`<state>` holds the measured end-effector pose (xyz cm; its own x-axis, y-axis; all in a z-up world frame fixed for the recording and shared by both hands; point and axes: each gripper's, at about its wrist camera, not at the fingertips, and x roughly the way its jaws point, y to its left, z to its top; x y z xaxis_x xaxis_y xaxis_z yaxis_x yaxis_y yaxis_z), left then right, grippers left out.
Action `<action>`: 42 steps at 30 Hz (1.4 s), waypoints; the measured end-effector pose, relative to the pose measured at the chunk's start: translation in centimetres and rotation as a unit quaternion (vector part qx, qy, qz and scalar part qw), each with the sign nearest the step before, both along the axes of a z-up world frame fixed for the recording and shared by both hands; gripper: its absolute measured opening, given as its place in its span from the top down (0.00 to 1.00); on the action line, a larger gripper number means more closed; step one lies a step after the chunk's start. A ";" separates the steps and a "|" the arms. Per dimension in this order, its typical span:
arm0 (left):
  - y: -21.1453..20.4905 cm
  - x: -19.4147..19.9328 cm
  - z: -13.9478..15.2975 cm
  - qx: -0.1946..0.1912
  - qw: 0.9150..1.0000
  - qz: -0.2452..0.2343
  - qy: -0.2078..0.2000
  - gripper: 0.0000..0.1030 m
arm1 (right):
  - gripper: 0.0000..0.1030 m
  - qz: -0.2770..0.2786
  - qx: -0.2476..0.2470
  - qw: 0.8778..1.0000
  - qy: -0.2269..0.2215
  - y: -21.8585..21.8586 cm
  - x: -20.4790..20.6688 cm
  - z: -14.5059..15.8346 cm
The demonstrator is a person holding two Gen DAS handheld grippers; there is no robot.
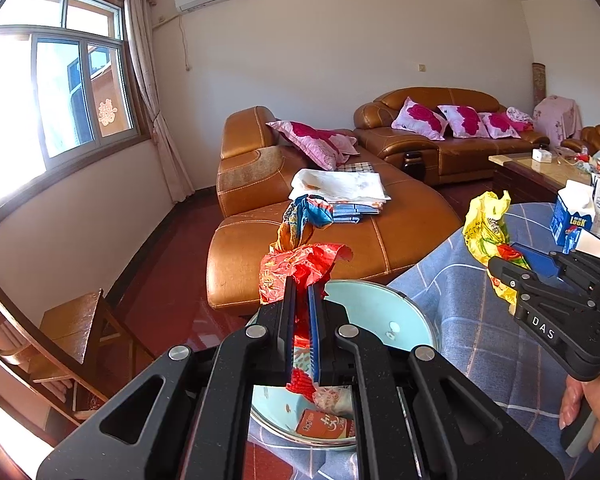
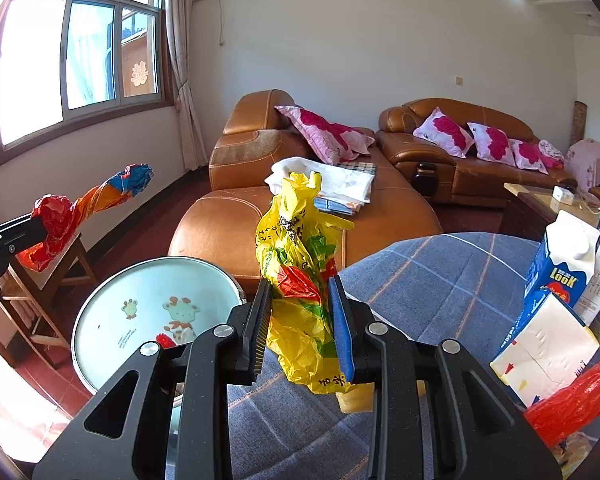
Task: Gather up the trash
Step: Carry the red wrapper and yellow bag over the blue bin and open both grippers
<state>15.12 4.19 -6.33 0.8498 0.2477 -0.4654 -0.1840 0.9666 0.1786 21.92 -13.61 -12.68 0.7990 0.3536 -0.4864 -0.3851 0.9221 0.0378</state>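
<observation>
1. Left gripper (image 1: 302, 280): jaws pinched tight on a crumpled red wrapper (image 1: 296, 270); wrapper twists upward past the fingertips into an orange and blue end (image 1: 306, 216); same bundle seen from the right wrist view at far left (image 2: 84, 208), held up in the air above a wooden chair (image 2: 40, 292).
2. Right gripper (image 2: 300, 308): jaws partly closed, clamped on a yellow plastic bag (image 2: 296, 280) with red and green print; bag stands up above the fingers and hangs down below them; same bag in the left wrist view at right (image 1: 486, 228).
3. Light-blue basin (image 2: 156, 312) with cartoon print on the bottom, sitting at the edge of the blue checked tablecloth (image 2: 440, 280); directly under the left gripper, beside and to the left of the right one.
4. Already in the basin: orange-red carton (image 1: 324, 426), small crumpled pale wrapper (image 1: 332, 398) just beside it.
5. Left on the cloth at right: blue-and-white milk carton (image 2: 556, 268), upright; white carton (image 2: 544, 348) tilted in front of it; red plastic bag (image 2: 576, 400) at the lower right edge.
6. Background: brown leather sofa (image 2: 308, 220) with folded cloths (image 2: 328, 184) on the seat.
</observation>
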 end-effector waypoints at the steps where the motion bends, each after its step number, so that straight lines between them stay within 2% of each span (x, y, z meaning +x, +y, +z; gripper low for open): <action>1: 0.1 0.0 0.0 0.000 1.000 0.002 -0.001 0.95 | 0.71 0.002 -0.002 1.000 -0.001 0.2 0.0 0.0; 15: 0.4 -0.1 0.0 0.021 0.999 0.031 -0.018 0.94 | 0.71 0.044 -0.021 0.999 -0.011 3.1 0.5 -0.3; 26: 0.4 0.5 -0.8 0.028 0.999 0.038 0.002 0.94 | 0.71 0.078 -0.034 0.996 -0.011 4.6 0.2 -0.5; 42: 0.8 1.2 -1.3 0.033 0.998 0.051 0.018 0.94 | 0.71 0.086 -0.043 0.995 -0.015 5.1 -0.2 -0.5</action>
